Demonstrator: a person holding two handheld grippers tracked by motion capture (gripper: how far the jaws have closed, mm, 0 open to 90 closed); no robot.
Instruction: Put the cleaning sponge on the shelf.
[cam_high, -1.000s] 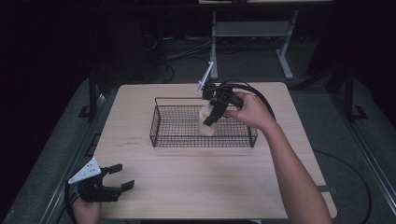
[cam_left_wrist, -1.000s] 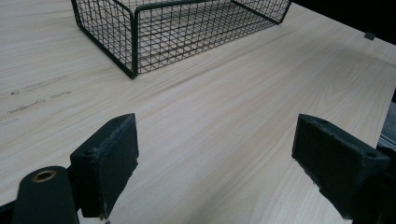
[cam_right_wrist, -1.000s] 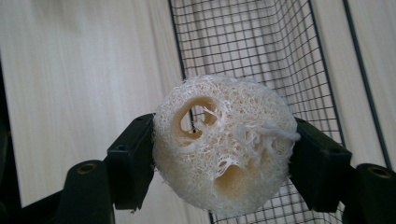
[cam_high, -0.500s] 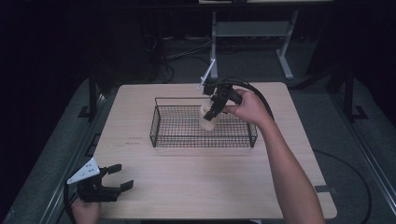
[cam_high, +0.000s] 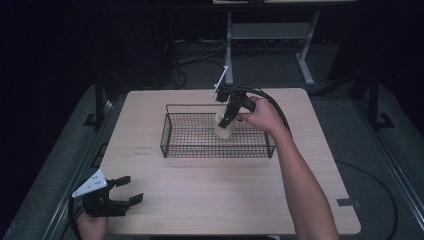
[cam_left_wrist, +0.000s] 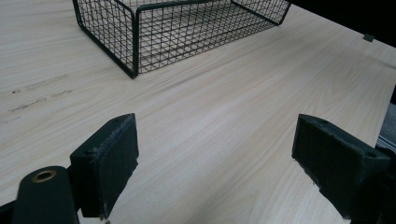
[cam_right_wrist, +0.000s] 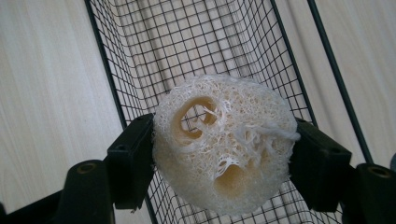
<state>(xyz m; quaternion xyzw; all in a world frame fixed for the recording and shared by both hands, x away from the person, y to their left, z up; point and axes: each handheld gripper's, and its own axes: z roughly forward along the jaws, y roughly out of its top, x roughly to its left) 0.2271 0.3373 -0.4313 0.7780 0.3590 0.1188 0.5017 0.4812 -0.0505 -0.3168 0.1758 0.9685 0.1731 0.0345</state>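
Fibrous loofah (cam_right_wrist: 224, 144) pinched in right claw (cam_high: 227, 112) above basket (cam_high: 167, 142); left claw (cam_high: 122, 192) spread near table edge (cam_high: 200, 233).

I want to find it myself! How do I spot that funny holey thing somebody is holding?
Start at the pale wooden table and find the black wire basket in its middle. Over the basket's right part, the right tool pinches a cream loofah piece between its two black pads. It is the one pale, spongy, netlike lump, with round holes through it.
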